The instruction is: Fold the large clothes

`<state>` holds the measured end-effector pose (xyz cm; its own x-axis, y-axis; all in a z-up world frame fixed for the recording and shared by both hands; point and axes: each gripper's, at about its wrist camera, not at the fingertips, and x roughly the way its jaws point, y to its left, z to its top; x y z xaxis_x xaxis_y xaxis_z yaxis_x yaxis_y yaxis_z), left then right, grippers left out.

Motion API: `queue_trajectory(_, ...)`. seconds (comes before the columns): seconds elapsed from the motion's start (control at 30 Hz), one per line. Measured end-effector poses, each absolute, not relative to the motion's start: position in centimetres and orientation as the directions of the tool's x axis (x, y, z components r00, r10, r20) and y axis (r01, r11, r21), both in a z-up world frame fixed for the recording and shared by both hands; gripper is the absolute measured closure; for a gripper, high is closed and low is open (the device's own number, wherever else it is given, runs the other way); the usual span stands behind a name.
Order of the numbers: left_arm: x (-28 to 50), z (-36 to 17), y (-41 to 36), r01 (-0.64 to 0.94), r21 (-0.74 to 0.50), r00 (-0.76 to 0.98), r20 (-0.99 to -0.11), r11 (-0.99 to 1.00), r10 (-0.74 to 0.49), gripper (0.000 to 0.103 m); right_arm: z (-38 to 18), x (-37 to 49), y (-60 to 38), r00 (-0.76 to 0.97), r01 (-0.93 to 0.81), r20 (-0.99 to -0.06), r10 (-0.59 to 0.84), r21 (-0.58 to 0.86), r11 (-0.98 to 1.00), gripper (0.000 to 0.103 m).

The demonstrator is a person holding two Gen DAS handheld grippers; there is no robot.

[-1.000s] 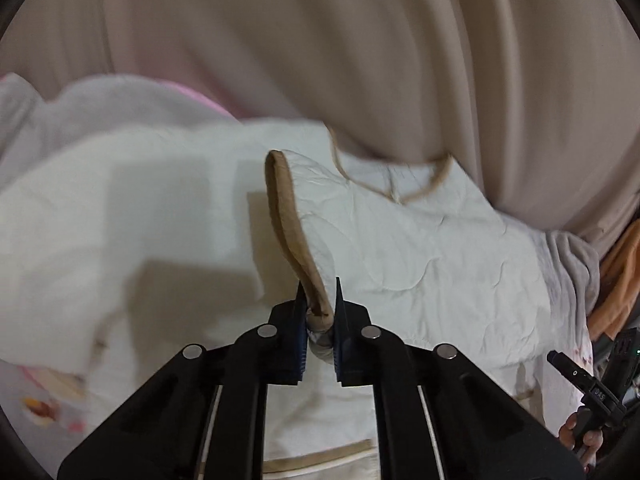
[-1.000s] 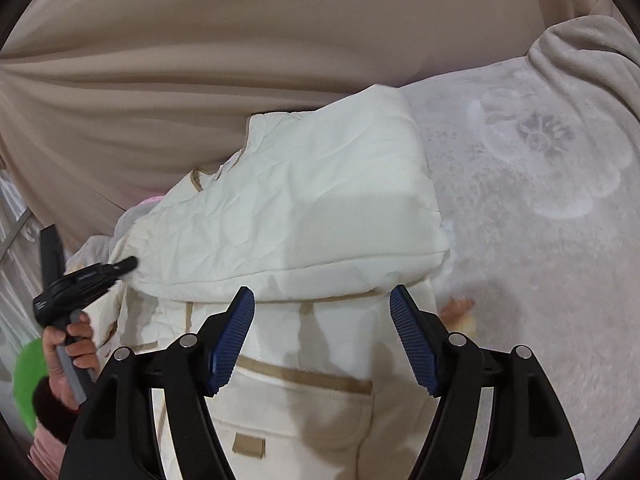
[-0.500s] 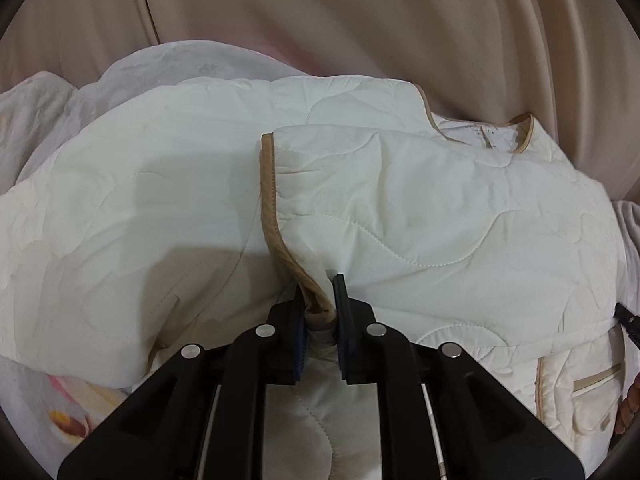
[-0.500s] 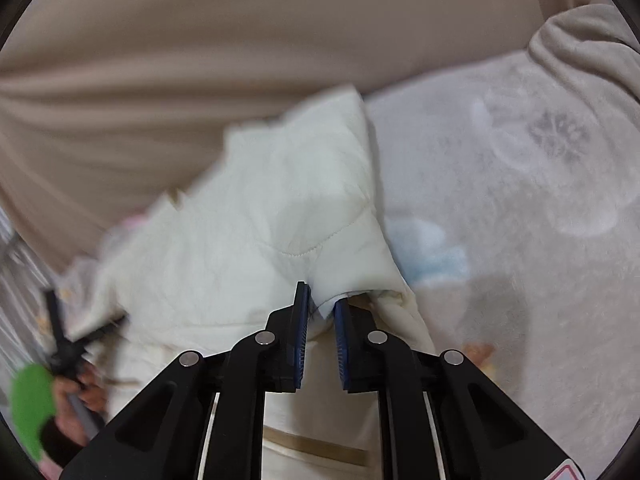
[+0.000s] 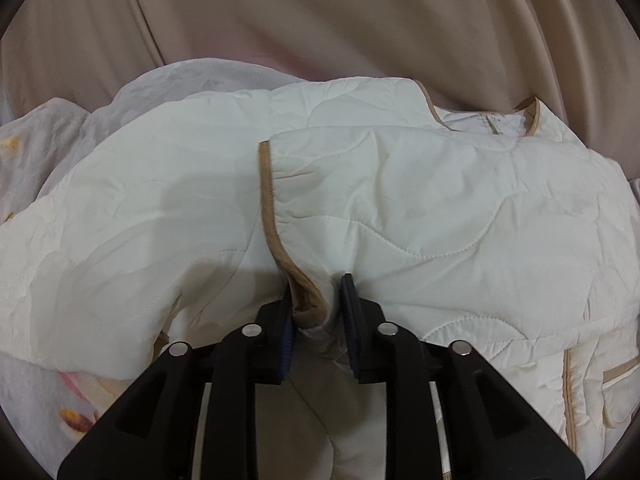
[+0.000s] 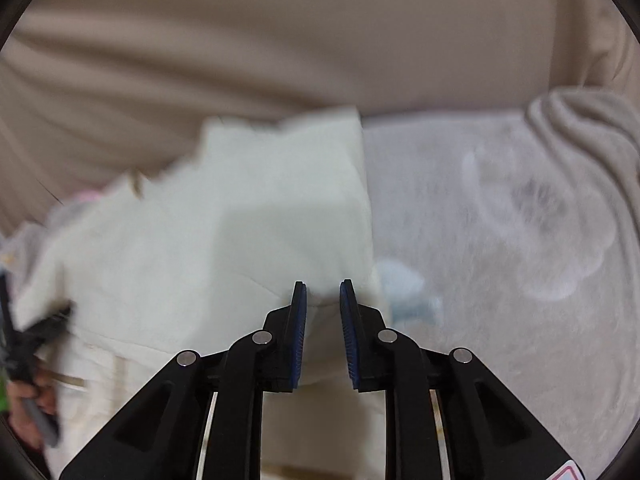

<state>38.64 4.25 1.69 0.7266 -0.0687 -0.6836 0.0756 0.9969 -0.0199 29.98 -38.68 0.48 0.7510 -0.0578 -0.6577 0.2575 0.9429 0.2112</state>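
A cream quilted jacket (image 5: 420, 200) with tan trim lies on the bed, one sleeve folded across its body. My left gripper (image 5: 318, 292) is shut on the sleeve's tan-edged cuff (image 5: 308, 300), held low over the jacket. In the blurred right wrist view the jacket (image 6: 240, 232) lies left of centre. My right gripper (image 6: 323, 292) is shut on the jacket's folded edge, the jaws a narrow gap apart with cream fabric between them.
A pale grey fleece blanket (image 6: 500, 260) with faint prints covers the bed to the right. Beige curtains (image 5: 320, 20) hang behind. The other handheld gripper and a hand (image 6: 28, 360) show at the left edge of the right wrist view.
The left gripper carried the cuff across and lowered the sleeve onto the jacket body. The right gripper went from wide open to shut on the jacket's edge and is moving.
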Motion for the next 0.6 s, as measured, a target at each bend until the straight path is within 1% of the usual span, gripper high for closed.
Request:
queue_trajectory(0.03, 38.3, 1.9, 4.7, 0.062, -0.029, 0.728, -0.682, 0.998, -0.065, 0.068, 0.3, 29.7, -38.7, 0.762, 0.261, -0.644, -0.063, 0.217, 0.941, 0.092)
queue_trajectory(0.07, 37.8, 2.3, 5.2, 0.037, -0.025, 0.731, -0.681, 0.999, -0.044, 0.048, 0.6, 29.3, -38.6, 0.767, 0.27, -0.638, -0.073, 0.217, 0.938, 0.092)
queue_trajectory(0.1, 37.1, 2.8, 5.9, 0.013, -0.026, 0.738, -0.674, 1.0, -0.027, 0.038, 1.2, 28.6, -38.5, 0.771, 0.277, -0.632, -0.077, 0.225, 0.934, 0.091)
queue_trajectory(0.13, 35.9, 3.7, 7.0, 0.005, -0.051, 0.757, -0.652, 0.999, -0.037, 0.026, 1.8, 27.8, -38.3, 0.778, 0.265, -0.625, -0.059, 0.242, 0.934, 0.09)
queue_trajectory(0.17, 34.6, 4.5, 8.4, 0.0, -0.075, 0.778, -0.626, 0.997, -0.047, 0.02, 2.3, 27.0, -38.0, 0.786, 0.242, -0.617, -0.034, 0.256, 0.936, 0.085)
queue_trajectory(0.23, 32.2, 5.8, 11.6, -0.034, -0.106, 0.806, -0.591, 0.994, -0.035, 0.012, 3.1, 24.6, -36.7, 0.798, 0.198, -0.603, -0.012, 0.244, 0.949, 0.083)
queue_trajectory(0.3, 30.4, 6.4, 16.0, -0.114, -0.119, 0.804, -0.594, 0.986, 0.021, 0.012, 3.1, 22.4, -35.2, 0.803, 0.145, -0.596, 0.023, 0.232, 0.962, 0.081)
queue_trajectory(0.33, 29.9, 6.3, 18.2, -0.159, -0.127, 0.793, -0.607, 0.979, 0.05, 0.012, 2.9, 21.4, -34.5, 0.802, 0.125, -0.596, 0.038, 0.23, 0.965, 0.079)
queue_trajectory(0.37, 29.5, 6.0, 20.5, -0.209, -0.133, 0.777, -0.624, 0.969, 0.082, 0.012, 2.6, 20.4, -33.8, 0.8, 0.104, -0.597, 0.056, 0.23, 0.968, 0.074)
queue_trajectory(0.4, 29.3, 5.5, 23.1, -0.27, -0.135, 0.755, -0.645, 0.953, 0.122, 0.012, 2.2, 19.7, -33.1, 0.797, 0.083, -0.6, 0.075, 0.231, 0.97, 0.072)
queue_trajectory(0.47, 28.6, 4.6, 27.9, -0.386, -0.144, 0.714, -0.672, 0.911, 0.197, 0.012, 1.4, 18.6, -31.7, 0.789, 0.059, -0.608, 0.091, 0.223, 0.973, 0.072)
queue_trajectory(0.5, 28.3, 4.1, 30.4, -0.444, -0.154, 0.693, -0.683, 0.883, 0.23, 0.012, 1.0, 18.2, -31.0, 0.783, 0.05, -0.615, 0.094, 0.213, 0.976, 0.07)
queue_trajectory(0.6, 27.9, 2.9, 35.6, -0.546, -0.208, 0.659, -0.705, 0.812, 0.263, 0.012, -0.5, 17.9, -29.5, 0.766, 0.041, -0.638, 0.082, 0.175, 0.984, 0.063)
